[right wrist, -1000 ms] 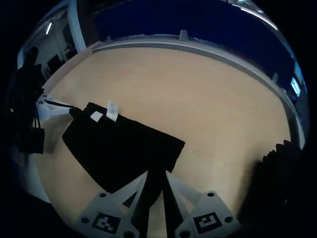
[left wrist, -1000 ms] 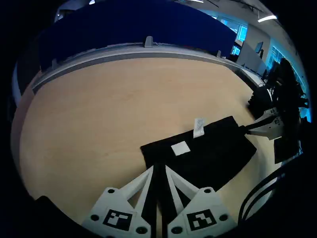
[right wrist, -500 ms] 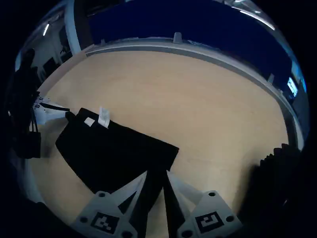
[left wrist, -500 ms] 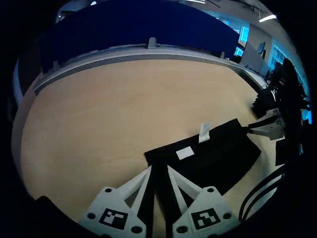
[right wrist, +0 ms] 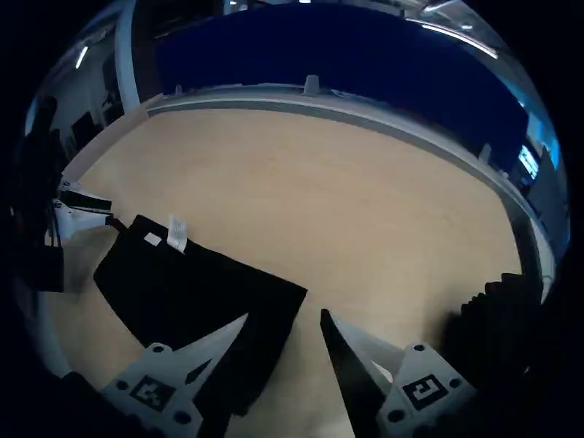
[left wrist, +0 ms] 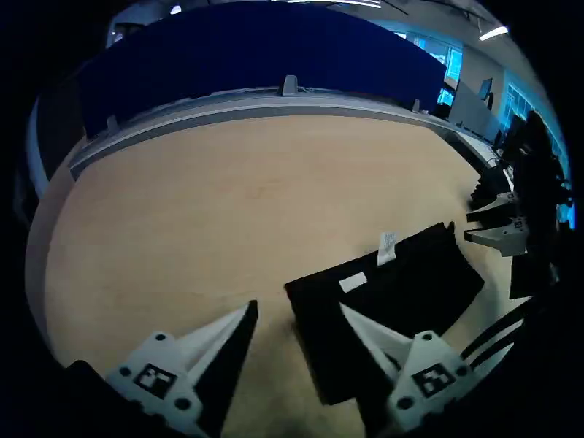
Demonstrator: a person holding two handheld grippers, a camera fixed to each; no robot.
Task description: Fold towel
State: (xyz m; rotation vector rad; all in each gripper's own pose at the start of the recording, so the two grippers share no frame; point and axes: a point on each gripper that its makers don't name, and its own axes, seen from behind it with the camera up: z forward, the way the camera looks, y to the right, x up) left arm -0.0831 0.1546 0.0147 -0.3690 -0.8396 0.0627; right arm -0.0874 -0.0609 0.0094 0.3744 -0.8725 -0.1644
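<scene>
A black towel [left wrist: 394, 292] lies folded flat on the wooden table [left wrist: 219, 204], with a white label [left wrist: 387, 247] and a small white patch [left wrist: 352, 282] near its far edge. My left gripper [left wrist: 297, 305] stands open over the towel's near left corner, and its right finger [left wrist: 372, 336] lies over the cloth. In the right gripper view the towel [right wrist: 182, 285] spreads to the left. My right gripper [right wrist: 283, 315] is open at the towel's near right corner. Each gripper also appears across the towel in the other's view: the right one [left wrist: 467, 225] and the left one [right wrist: 109, 213], both with fingers apart.
A blue partition [left wrist: 255, 51] and a grey rail [left wrist: 292, 102] run along the table's far edge. Bare wood stretches beyond the towel. A dark ribbed object [right wrist: 504, 321] sits at the right, and black cables [left wrist: 504, 336] hang at the lower right.
Both grippers have opened and let go of the towel's corners. The towel has settled flat on the table, slightly farther from each camera.
</scene>
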